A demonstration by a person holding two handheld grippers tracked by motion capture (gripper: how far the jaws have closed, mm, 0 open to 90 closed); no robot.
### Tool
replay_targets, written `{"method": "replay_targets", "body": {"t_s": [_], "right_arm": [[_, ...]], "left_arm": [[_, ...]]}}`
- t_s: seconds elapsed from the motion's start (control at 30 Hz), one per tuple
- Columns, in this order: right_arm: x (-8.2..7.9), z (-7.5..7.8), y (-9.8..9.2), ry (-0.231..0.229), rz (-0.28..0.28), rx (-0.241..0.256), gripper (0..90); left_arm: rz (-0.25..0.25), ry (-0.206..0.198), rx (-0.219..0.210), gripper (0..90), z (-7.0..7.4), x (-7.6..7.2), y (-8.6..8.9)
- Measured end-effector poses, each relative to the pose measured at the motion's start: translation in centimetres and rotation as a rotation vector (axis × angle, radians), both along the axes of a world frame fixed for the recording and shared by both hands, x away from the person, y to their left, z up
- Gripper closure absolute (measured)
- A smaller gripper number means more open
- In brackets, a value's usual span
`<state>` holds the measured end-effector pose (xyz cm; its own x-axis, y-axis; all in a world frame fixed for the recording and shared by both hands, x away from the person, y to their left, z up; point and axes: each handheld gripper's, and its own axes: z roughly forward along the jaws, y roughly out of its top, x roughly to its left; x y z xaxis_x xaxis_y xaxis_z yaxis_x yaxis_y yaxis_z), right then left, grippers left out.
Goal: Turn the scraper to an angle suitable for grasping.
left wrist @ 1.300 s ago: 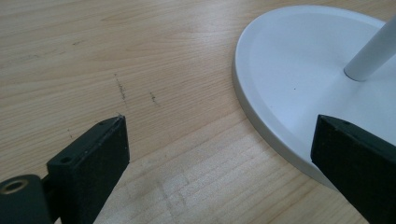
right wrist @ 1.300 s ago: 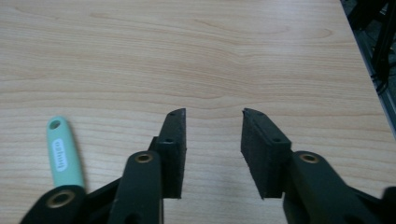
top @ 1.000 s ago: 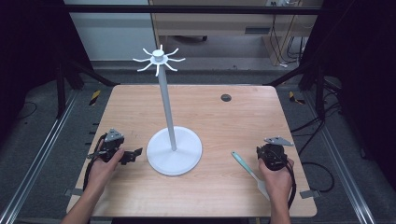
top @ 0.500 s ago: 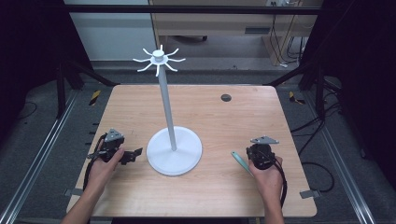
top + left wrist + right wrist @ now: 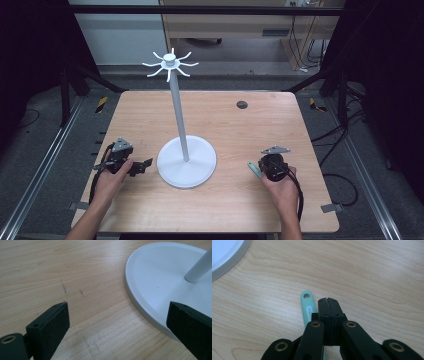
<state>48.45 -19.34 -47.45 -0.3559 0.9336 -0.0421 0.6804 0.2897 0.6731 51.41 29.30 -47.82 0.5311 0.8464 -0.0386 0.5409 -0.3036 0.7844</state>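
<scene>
Right gripper point(image 5: 263, 168) has slid forward over the last second, jaws pressed together on nothing, beside a mint-green utensil handle point(image 5: 308, 307) lying flat on the table point(image 5: 250, 125); pickup looks imminent. Left gripper point(image 5: 142, 166) rests wide open, empty, beside the white stand base point(image 5: 187, 162)

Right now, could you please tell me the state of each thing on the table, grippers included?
Stand: upright on the table, hooks bare.
Handle: teal, flat on the table beside the right gripper, not gripped.
Left gripper: open, holding nothing, at the stand's base.
Right gripper: shut, holding nothing.
Table: wooden, a dark round mark near the far edge.
</scene>
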Motion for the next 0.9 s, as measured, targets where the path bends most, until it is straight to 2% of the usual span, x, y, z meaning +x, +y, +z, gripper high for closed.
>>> {"method": "replay_targets", "body": {"t_s": [0.07,0.33,0.47,0.57,0.6,0.63,0.8,0.9], "right_arm": [[0.0,-0.2,0.3,0.022,0.014,-0.010,90.0],[0.8,-1.0,0.4,0.053,0.013,-0.037,90.0],[0.9,-1.1,0.4,0.063,0.021,-0.025,90.0],[0.5,-1.1,0.9,0.076,0.073,-0.005,90.0],[0.5,-1.1,0.9,0.076,0.073,-0.005,90.0],[0.3,-1.0,1.4,0.078,0.109,0.001,90.0],[0.2,-0.9,1.6,0.073,0.128,-0.009,90.0],[0.0,-0.2,1.6,0.063,0.134,-0.017,90.0]], "left_arm": [[-0.003,0.002,0.002,4.3,0.0,0.0,0.0],[-0.007,0.003,0.000,4.4,0.0,-0.1,-0.1],[-0.007,0.004,-0.001,4.4,0.0,0.0,-0.1],[-0.006,0.004,-0.001,4.4,0.0,-0.1,-0.1],[-0.006,0.004,-0.001,4.4,0.0,-0.1,-0.1],[-0.006,0.003,0.000,4.4,0.0,-0.1,-0.1],[-0.006,0.002,0.001,4.4,0.0,-0.1,-0.1],[-0.004,0.002,0.004,4.4,0.0,-0.1,0.0]]}}
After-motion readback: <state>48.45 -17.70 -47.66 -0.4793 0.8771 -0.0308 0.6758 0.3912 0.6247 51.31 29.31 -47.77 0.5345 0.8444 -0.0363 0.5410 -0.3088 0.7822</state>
